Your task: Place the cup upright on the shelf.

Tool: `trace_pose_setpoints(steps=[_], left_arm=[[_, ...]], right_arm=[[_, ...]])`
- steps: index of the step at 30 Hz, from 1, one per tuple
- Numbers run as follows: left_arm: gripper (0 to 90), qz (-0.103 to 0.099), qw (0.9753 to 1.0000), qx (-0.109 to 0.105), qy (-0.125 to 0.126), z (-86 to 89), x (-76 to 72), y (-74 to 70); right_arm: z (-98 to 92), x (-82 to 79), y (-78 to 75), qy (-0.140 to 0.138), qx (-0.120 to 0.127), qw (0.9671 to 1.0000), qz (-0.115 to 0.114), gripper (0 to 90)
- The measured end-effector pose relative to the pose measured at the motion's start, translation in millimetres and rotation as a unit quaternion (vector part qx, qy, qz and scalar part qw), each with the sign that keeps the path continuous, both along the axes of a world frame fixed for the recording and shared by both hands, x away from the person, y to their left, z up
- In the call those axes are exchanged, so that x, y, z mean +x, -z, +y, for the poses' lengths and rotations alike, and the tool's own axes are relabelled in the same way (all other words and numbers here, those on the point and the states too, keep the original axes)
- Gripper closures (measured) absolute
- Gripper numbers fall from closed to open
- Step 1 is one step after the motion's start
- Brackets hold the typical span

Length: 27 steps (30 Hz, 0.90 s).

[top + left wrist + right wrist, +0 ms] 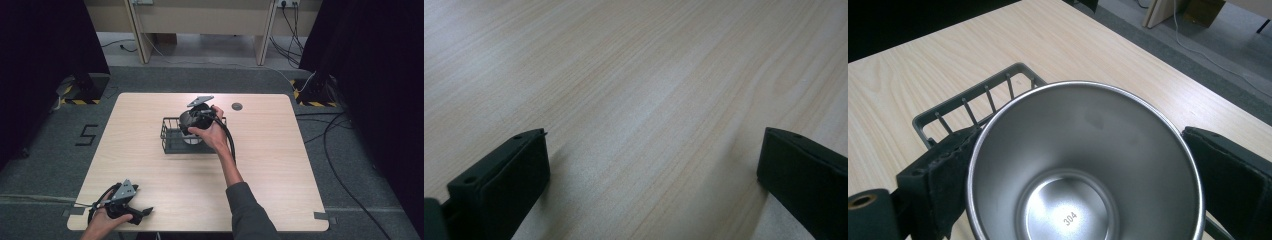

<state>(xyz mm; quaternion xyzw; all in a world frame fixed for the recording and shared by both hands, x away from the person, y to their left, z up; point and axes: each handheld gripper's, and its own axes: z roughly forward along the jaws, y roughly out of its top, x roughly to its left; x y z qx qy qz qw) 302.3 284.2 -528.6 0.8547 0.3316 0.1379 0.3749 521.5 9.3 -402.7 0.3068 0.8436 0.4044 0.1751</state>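
Over the wire basket (172, 135) at mid-table, the right gripper (1083, 165) pinches an upright steel cup (1083, 165), mouth up, directly above the basket; the left gripper (145, 212) rests spread at the near edge.

Silver steel cup (1083, 170) — stamped 304, dark grey wire basket (170, 134), pale wood-grain table (270, 165), black jaws

Cup (1083, 165) above basket (172, 136) at table (280, 165) centre, upright.
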Motion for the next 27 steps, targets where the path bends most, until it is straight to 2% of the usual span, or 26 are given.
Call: trace_pose_setpoints(steps=[4,8,22,27], left_arm=[[0.0,0.0,1.0,0.0,0.0,0.0,0.0,0.0],[0.0,0.0,1.0,0.0,0.0,0.0,0.0,0.0],[0.0,0.0,1.0,0.0,0.0,0.0,0.0,0.0],[0.0,0.0,1.0,0.0,0.0,0.0,0.0,0.0]], right_arm=[[0.8,-0.3,0.0,0.002,-0.003,1.0,-0.003,6.1],[1.5,0.1,-0.3,0.021,-0.003,0.9998,0.0,6.0],[-0.5,0.7,0.2,0.012,0.004,0.9999,-0.007,5.7],[2.6,-1.7,-3.5,0.012,-0.011,0.9995,-0.029,4.5]])
